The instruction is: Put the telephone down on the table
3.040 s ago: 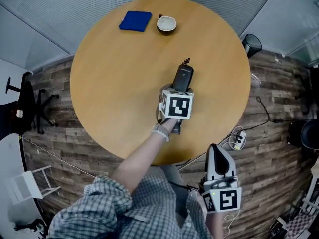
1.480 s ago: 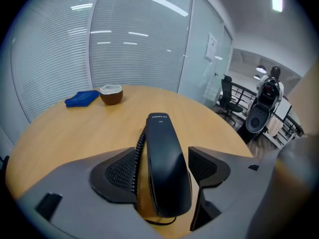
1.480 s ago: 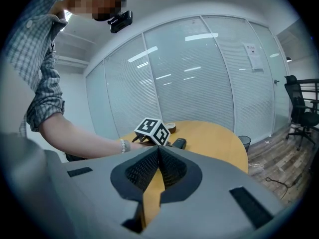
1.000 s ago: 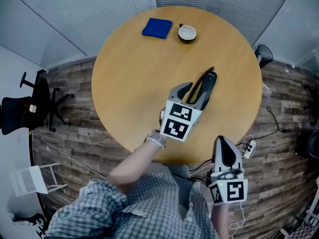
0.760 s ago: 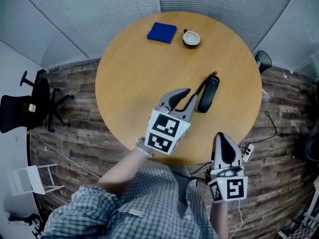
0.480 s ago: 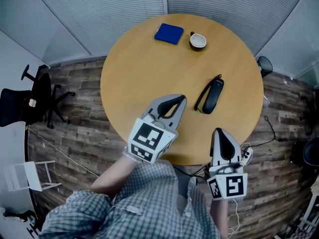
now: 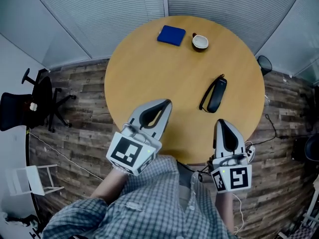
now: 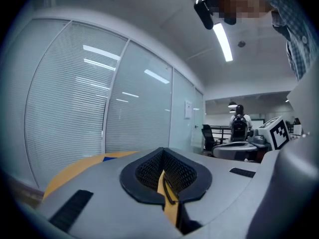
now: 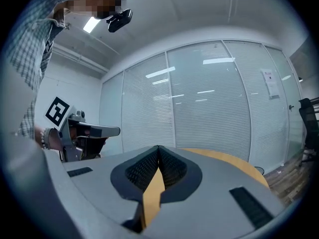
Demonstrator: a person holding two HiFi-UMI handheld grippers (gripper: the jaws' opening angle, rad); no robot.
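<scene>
The black telephone handset (image 7: 217,94) lies flat on the round wooden table (image 7: 149,68), right of centre, its cord curling along its left side. My left gripper (image 7: 166,103) hovers over the table's near edge, well to the left of the phone, jaws shut with nothing between them. The same left gripper (image 8: 162,176) shows closed tips in the left gripper view, a sliver of table and phone behind them. My right gripper (image 7: 220,123) sits at the table's near right edge, shut and empty; its tips (image 9: 157,164) meet in the right gripper view.
A blue cloth (image 7: 171,35) and a white cup (image 7: 200,42) sit at the table's far side. A black office chair (image 7: 22,108) stands on the wooden floor to the left. Glass partitions with blinds ring the far side. A cable and power strip (image 7: 250,151) lie on the floor at right.
My left gripper has let go of the telephone, pulled back toward the near edge and closed. The telephone stays lying on the table. The right gripper has barely moved.
</scene>
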